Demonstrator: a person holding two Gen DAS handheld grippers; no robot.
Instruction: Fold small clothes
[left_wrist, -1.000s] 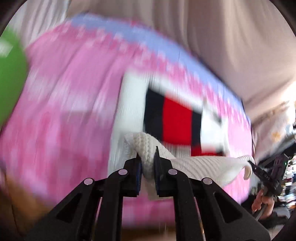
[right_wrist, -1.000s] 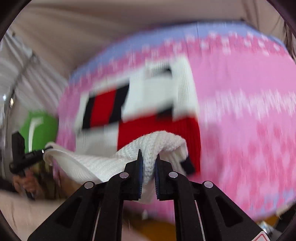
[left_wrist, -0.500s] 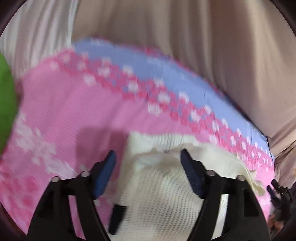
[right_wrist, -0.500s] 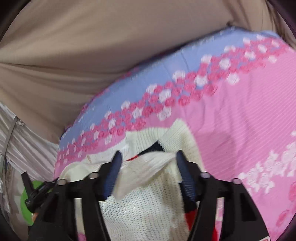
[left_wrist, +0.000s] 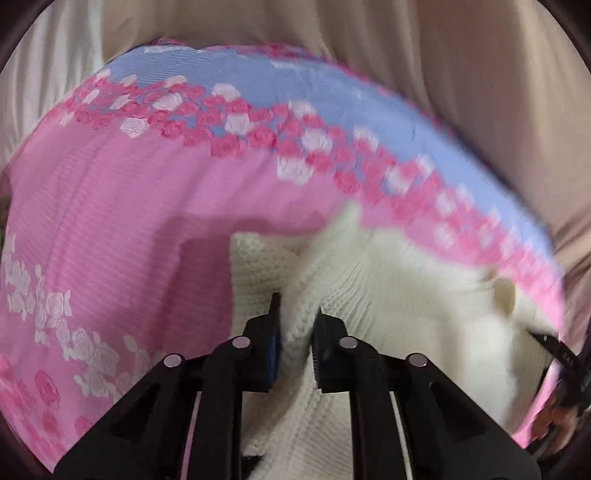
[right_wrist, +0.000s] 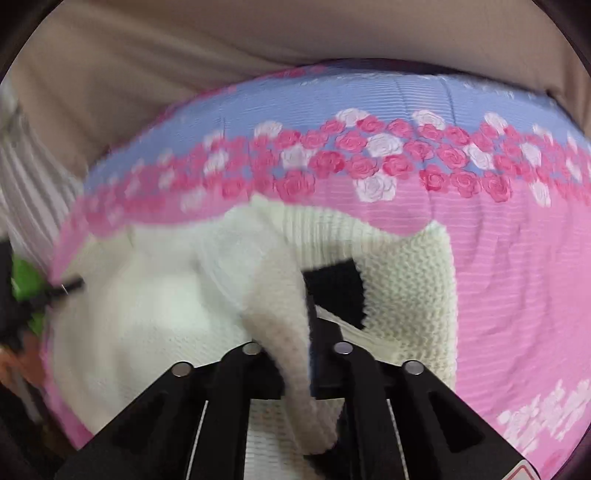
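A small cream knit sweater lies folded on a pink and blue rose-print blanket. My left gripper is shut on a fold of the sweater's left edge. In the right wrist view the sweater shows a black patch on the layer below. My right gripper is shut on a cream fold of the sweater; its left finger is hidden by the knit. Each gripper shows blurred at the edge of the other's view.
The blanket covers the whole work surface, with a blue band at its far edge. Beige cloth hangs behind it. A green object sits at the left edge of the right wrist view.
Both grippers carried the sweater's near edge over to the far side, opened over the fold half a second ago, and have now closed again on cream folds. The red and black front is covered.
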